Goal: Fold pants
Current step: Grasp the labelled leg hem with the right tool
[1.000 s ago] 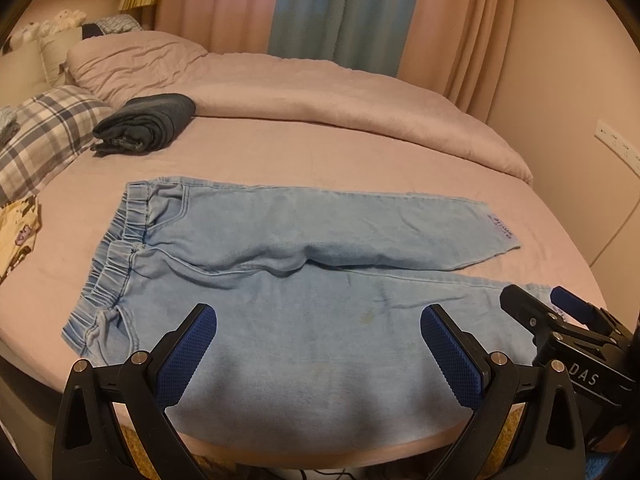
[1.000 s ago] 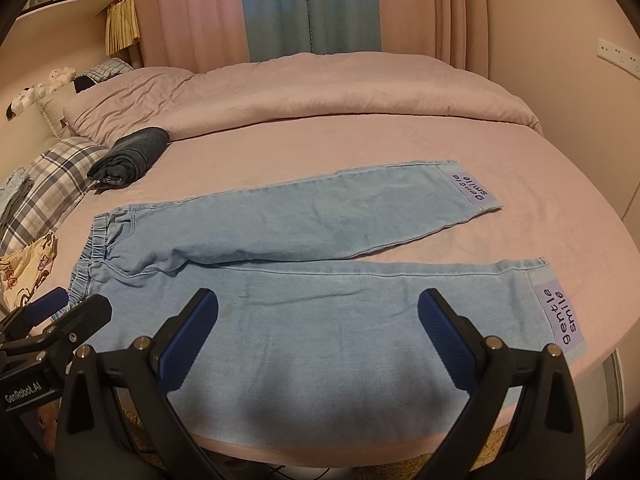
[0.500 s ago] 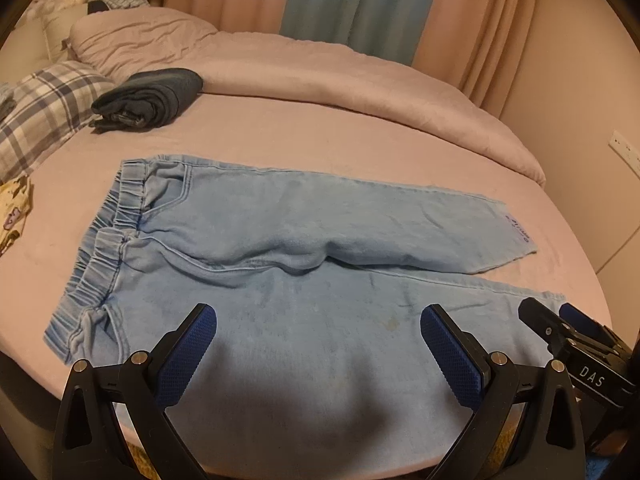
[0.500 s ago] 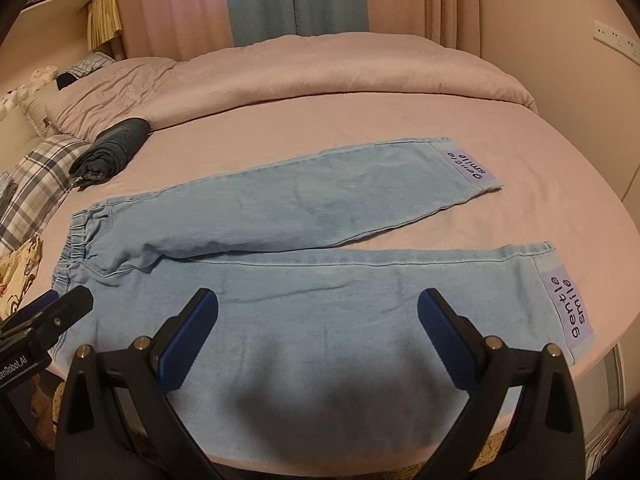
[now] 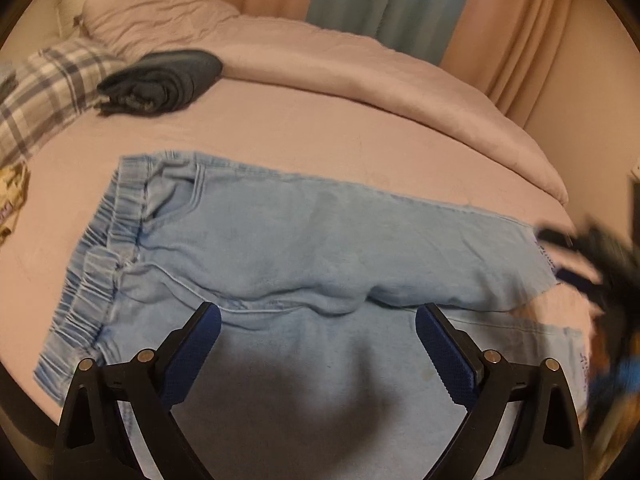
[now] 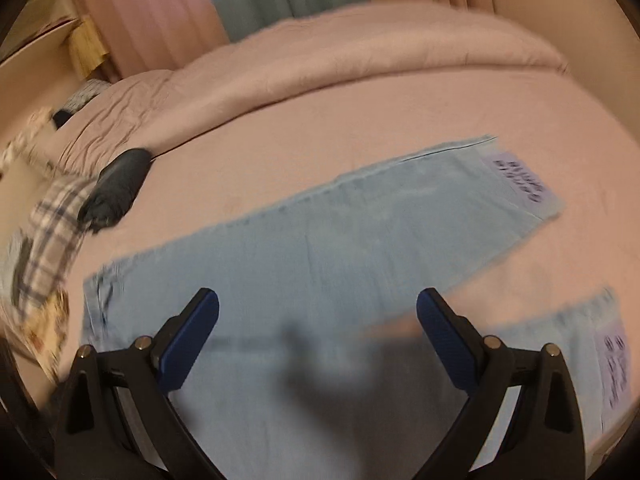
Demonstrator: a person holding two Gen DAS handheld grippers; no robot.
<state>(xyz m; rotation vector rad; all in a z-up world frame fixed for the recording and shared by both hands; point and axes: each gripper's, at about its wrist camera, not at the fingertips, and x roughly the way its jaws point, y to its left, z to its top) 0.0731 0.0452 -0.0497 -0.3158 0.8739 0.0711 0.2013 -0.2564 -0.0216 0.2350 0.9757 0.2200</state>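
Plaid pillow [image 5: 48, 88], far left. Dk folded garment [image 5: 160, 80] beside it. Lt-blue pants [image 5: 304, 240] flat on pink bed [image 5: 320, 136], waistband [image 5: 100, 260] left, legs running right w/ printed cuffs [image 6: 516, 178]. L gripper [image 5: 318, 344]: wide open, empty, over the near leg. R gripper [image 6: 318, 344]: wide open, empty; view blurred.

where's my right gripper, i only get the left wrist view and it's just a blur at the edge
Observer: In the right wrist view the right gripper is open with nothing between its fingers, and it hangs above the pants.
Operator: ok are the two cuffs lying together
Observer: No. The far cuff lies apart from the near cuff, with bare sheet showing between them.
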